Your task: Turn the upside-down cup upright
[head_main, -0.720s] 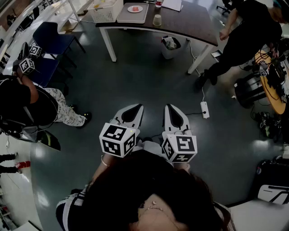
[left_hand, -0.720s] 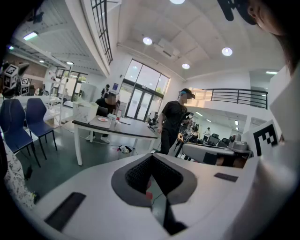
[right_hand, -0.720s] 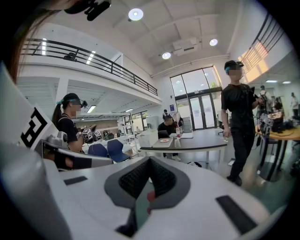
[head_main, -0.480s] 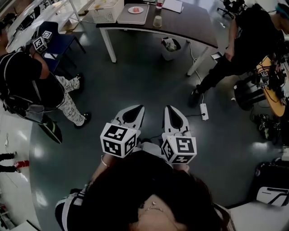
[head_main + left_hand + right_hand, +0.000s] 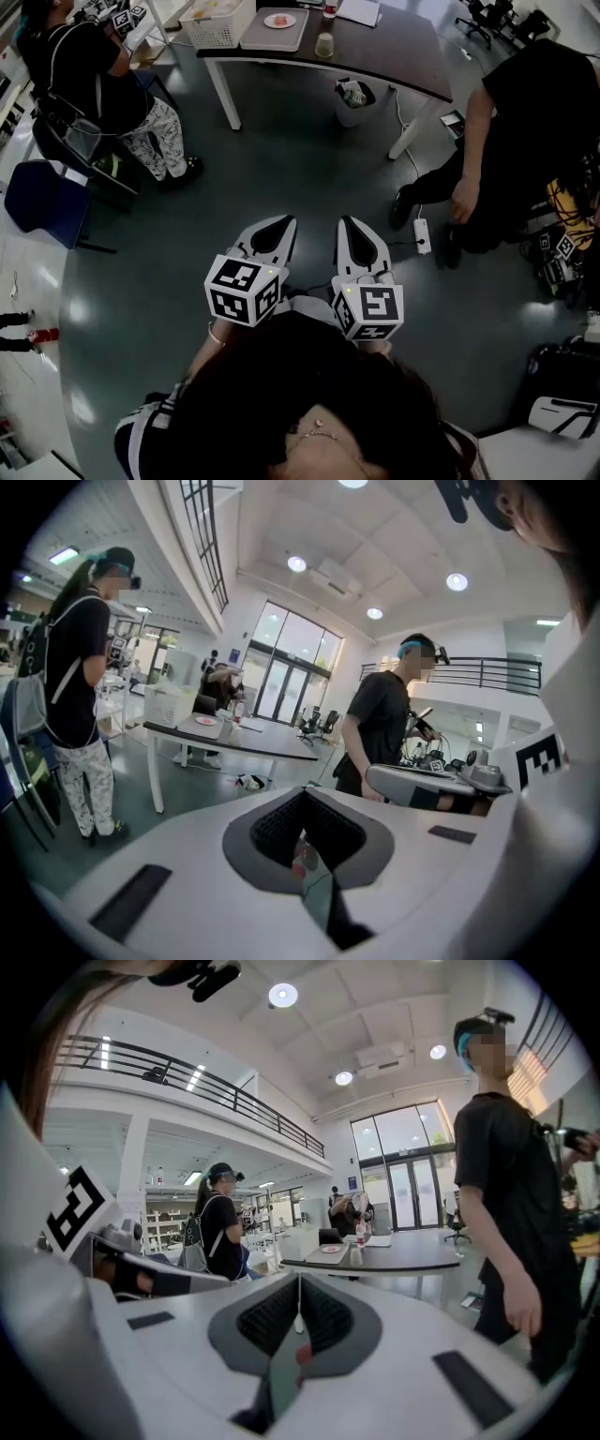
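No legible words or numbers, coded square markers on left cube (image 5: pixel 244 291), right cube (image 5: pixel 370 312)

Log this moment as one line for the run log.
phase: not started | left gripper: shut, empty | right gripper: shut, empty | cup: on table, across the floor from both grippers

Held side by side at waist height: left gripper (image 5: pixel 272 234) and right gripper (image 5: pixel 361 241), jaws closed, empty, tilted slightly downward.

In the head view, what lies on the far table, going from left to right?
basket → tray with a plate on it → cup → papers
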Action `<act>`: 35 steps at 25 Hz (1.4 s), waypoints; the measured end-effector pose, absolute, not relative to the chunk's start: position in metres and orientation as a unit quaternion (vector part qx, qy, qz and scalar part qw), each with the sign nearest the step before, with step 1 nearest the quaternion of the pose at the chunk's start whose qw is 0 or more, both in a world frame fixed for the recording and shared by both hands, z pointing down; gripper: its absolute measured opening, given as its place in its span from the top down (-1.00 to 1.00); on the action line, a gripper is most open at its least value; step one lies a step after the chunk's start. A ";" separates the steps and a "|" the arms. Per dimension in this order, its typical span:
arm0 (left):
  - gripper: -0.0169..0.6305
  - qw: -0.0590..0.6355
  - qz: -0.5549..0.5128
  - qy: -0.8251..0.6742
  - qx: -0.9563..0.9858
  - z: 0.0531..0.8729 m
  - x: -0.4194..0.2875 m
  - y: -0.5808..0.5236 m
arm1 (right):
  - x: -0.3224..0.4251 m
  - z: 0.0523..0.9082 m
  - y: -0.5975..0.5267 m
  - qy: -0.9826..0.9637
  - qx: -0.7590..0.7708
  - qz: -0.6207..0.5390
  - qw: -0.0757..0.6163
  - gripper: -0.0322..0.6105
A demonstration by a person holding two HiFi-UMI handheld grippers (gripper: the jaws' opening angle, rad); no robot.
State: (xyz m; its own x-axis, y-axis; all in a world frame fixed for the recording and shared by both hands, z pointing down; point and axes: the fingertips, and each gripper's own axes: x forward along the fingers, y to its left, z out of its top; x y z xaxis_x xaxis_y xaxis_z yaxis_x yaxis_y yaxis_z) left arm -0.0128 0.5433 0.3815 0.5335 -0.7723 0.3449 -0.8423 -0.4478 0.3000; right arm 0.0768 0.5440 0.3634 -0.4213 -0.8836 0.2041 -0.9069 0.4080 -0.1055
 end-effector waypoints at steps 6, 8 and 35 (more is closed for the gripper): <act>0.94 0.226 0.057 -0.488 0.841 0.376 -0.001 0.534 | 0.090 0.358 0.534 -0.847 0.520 0.101 0.042 0.84; 0.94 0.227 0.055 -0.489 0.840 0.376 -0.001 0.531 | 0.091 0.359 0.530 -0.848 0.518 0.104 0.041 0.84; 0.94 0.219 0.062 -0.442 0.868 0.376 -0.032 0.326 | 0.048 0.354 0.331 -0.836 0.539 0.100 0.030 0.84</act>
State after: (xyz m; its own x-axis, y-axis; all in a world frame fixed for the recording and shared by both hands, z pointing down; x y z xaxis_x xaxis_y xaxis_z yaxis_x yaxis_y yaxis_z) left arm -0.0317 0.3260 0.3759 0.6013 -0.7398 0.3018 -0.7944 -0.5129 0.3254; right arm 0.0481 0.3311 0.3540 -0.4180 -0.8947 0.1574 -0.9066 0.3999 -0.1345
